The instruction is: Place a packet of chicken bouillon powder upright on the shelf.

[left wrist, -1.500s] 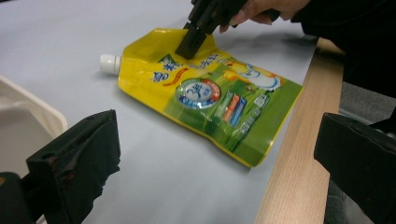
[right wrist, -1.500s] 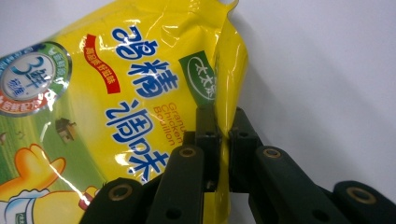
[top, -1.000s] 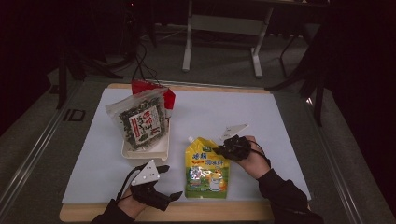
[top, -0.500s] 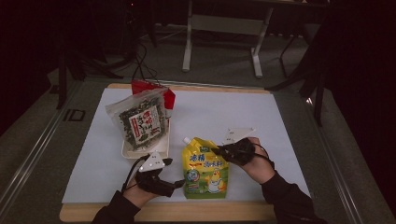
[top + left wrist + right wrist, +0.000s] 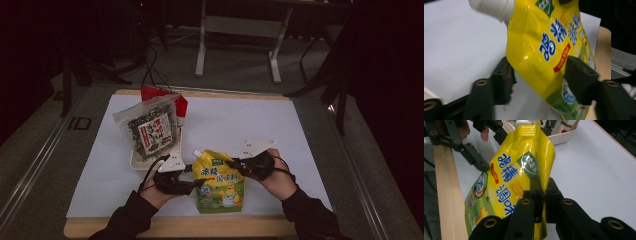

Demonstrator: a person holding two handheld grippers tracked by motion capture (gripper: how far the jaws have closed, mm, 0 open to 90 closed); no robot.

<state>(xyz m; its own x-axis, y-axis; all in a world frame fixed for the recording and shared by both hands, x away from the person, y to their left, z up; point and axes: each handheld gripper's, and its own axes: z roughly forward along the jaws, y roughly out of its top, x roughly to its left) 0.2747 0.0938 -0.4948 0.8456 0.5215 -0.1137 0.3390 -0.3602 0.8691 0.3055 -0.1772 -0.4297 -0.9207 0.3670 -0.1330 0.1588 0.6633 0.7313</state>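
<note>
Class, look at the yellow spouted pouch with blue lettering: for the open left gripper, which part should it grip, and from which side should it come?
Probably the flat seam along the pouch's left edge, approached from the left. The yellow spouted pouch bulges in the middle and thins at its edges; the right gripper already pinches the opposite edge. The left gripper, jaws open, straddles that side now.

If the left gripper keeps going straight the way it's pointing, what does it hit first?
Most likely the yellow spouted pouch: the left gripper has open jaws either side of its lower edge, so the pouch sits right ahead, though the gap is hard to judge.

Glossy plastic pouch [image 5: 511, 182], matt white table [image 5: 295, 125]
</note>
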